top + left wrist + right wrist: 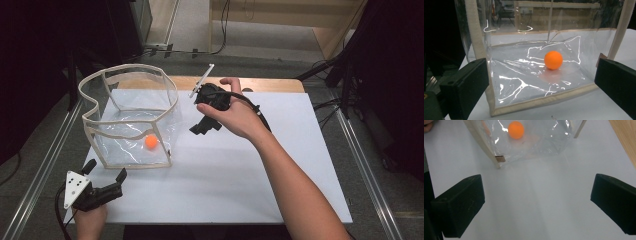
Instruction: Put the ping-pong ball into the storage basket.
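Note:
A clear plastic bag (pixel 129 80) with beige trim stands open on the left of the white board (pixel 225 185). An orange ball (pixel 151 142) lies on its floor near the front right corner. My left gripper (pixel 106 170) sits at the board's near left corner, open, just in front of the bag. Its own view shows the ball (pixel 553 60) through the bag's front wall (pixel 524 102), between the wide jaws of the left gripper (pixel 541 82). My right gripper (pixel 202 127) is held above the board to the right of the bag. The right gripper (pixel 537 205) is open and empty, facing the bag's corner (pixel 486 147) and the ball (pixel 516 130).
The white board lies on a wooden table (pixel 270 84), whose edge (pixel 624 140) shows in the right gripper view. Metal rails (pixel 360 155) run along both sides. Cables lie on the floor behind the table.

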Tool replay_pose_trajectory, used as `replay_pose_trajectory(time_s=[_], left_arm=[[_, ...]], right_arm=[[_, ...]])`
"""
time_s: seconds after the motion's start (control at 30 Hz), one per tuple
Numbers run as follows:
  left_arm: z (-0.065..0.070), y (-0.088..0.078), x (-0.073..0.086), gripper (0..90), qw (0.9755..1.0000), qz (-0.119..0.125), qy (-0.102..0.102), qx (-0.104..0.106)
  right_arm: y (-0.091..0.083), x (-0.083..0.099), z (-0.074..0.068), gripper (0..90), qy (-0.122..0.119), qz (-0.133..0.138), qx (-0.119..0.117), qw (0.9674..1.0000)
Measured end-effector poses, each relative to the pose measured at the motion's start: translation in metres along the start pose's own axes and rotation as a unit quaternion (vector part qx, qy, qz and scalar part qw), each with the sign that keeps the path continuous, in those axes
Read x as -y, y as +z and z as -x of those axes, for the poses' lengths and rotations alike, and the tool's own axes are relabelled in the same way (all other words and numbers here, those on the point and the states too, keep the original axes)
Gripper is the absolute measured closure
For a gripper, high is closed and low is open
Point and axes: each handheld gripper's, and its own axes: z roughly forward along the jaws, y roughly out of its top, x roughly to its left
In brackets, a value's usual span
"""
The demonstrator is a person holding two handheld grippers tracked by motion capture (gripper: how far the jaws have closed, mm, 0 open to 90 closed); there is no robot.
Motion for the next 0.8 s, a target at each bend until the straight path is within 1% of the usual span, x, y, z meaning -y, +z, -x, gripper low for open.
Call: replay_pose_trajectory(time_s=[0.03,0.07,0.17,0.23,0.3,0.4,0.43,0.5,0.63,0.7,0.77,0.8], left_arm=[[0.000,0.000,0.000,0.0,1.0000,-0.001,0.001,0.000],[0.000,0.000,0.000,0.0,1.0000,-0.001,0.000,0.000],[0.000,0.000,0.000,0.0,1.0000,-0.001,0.001,0.000],[0.000,0.000,0.000,0.0,1.0000,-0.001,0.001,0.000],[0.000,0.000,0.000,0.0,1.0000,-0.001,0.001,0.000],[0.000,0.000,0.000,0.0,1.0000,-0.001,0.002,-0.001],[0.000,0.000,0.000,0.0,1.0000,-0.001,0.002,-0.001],[0.000,0.000,0.000,0.0,1.0000,-0.001,0.002,-0.001],[0.000,0.000,0.000,0.0,1.0000,-0.001,0.002,-0.001],[0.000,0.000,0.000,0.0,1.0000,0.000,0.002,-0.001],[0.000,0.000,0.000,0.0,1.0000,0.000,0.002,-0.001],[0.000,0.000,0.000,0.0,1.0000,-0.001,0.002,-0.001]], right_arm=[[0.000,0.002,0.000,0.0,-0.004,0.003,-0.001,1.0000],[0.000,0.004,0.000,0.0,0.004,0.002,0.000,1.0000],[0.002,0.010,0.000,0.0,0.001,0.008,0.000,1.0000],[0.003,0.014,0.000,0.0,0.004,0.007,0.000,1.0000],[0.004,0.018,0.000,0.0,0.009,0.011,0.000,0.9999],[0.005,0.025,0.000,0.0,0.009,0.019,-0.001,0.9998],[0.005,0.027,0.000,0.0,0.011,0.016,0.001,0.9998],[0.007,0.031,0.000,0.0,0.010,0.020,0.000,0.9997],[0.008,0.040,-0.001,0.0,0.019,0.021,-0.002,0.9996],[0.009,0.044,0.000,0.0,0.017,0.025,0.000,0.9996],[0.010,0.048,0.000,0.0,0.021,0.027,-0.002,0.9994],[0.010,0.050,0.000,0.0,0.021,0.029,0.000,0.9994]])
